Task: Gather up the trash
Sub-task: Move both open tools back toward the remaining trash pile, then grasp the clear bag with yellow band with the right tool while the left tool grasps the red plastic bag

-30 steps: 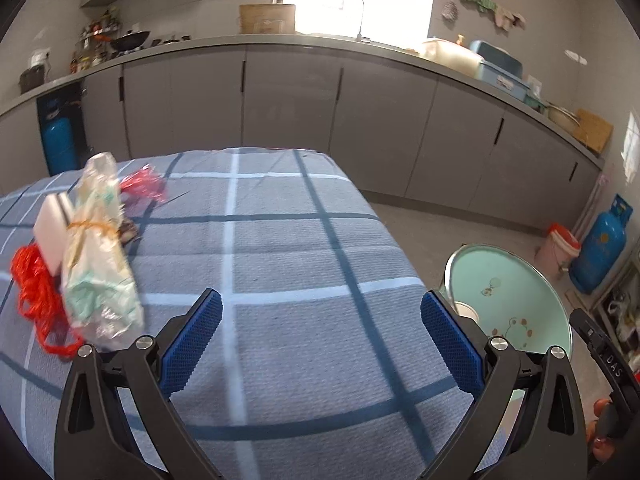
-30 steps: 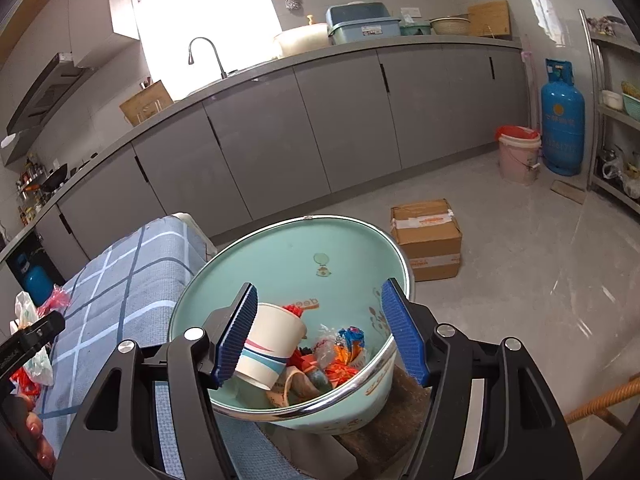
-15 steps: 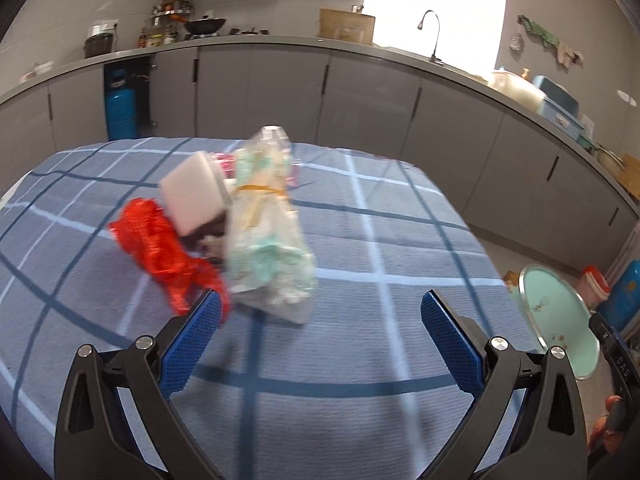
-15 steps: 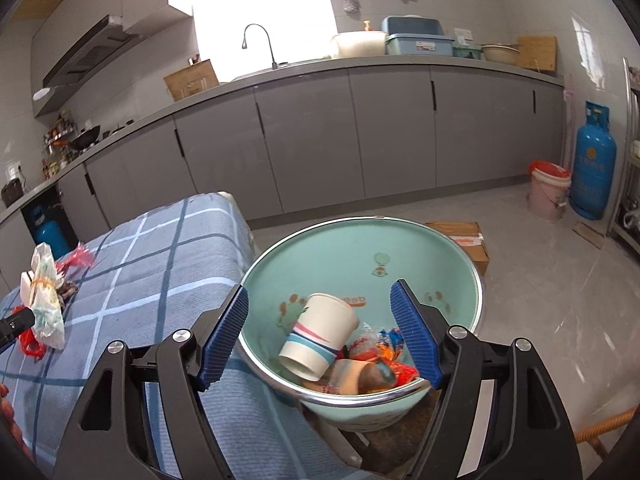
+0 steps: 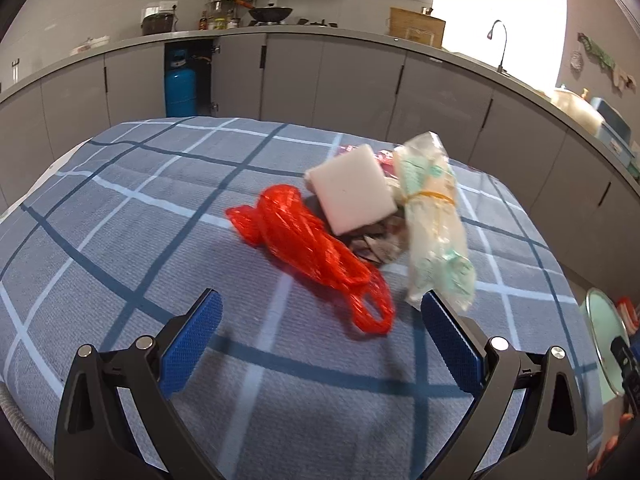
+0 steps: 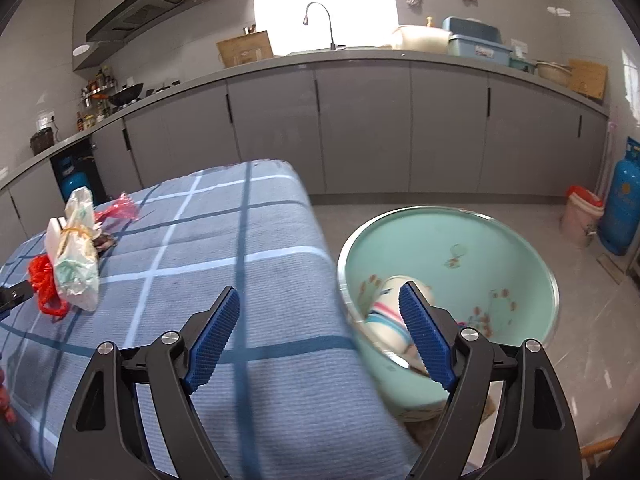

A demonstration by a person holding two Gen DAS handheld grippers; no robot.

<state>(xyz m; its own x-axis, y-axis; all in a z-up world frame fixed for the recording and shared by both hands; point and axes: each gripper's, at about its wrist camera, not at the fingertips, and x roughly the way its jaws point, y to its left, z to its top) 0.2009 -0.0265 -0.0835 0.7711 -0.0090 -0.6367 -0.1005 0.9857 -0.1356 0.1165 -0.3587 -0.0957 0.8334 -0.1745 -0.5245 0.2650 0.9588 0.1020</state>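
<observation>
Ahead, just beyond the spread, empty left tongs (image 5: 320, 340), lie a red bag (image 5: 312, 252), white block (image 5: 354, 190) and clear packet (image 5: 434, 220) on the desk (image 5: 120, 220); right tongs (image 6: 320, 330) are opening, empty, beside the basin (image 6: 500, 248).

A: Any writing legible on the clear plastic bag (image 5: 434, 216) beside the white block (image 5: 354, 190)?

B: Only blurred green print. The blue gas cylinder (image 6: 623, 196) bears a faint, unreadable emblem.
</observation>
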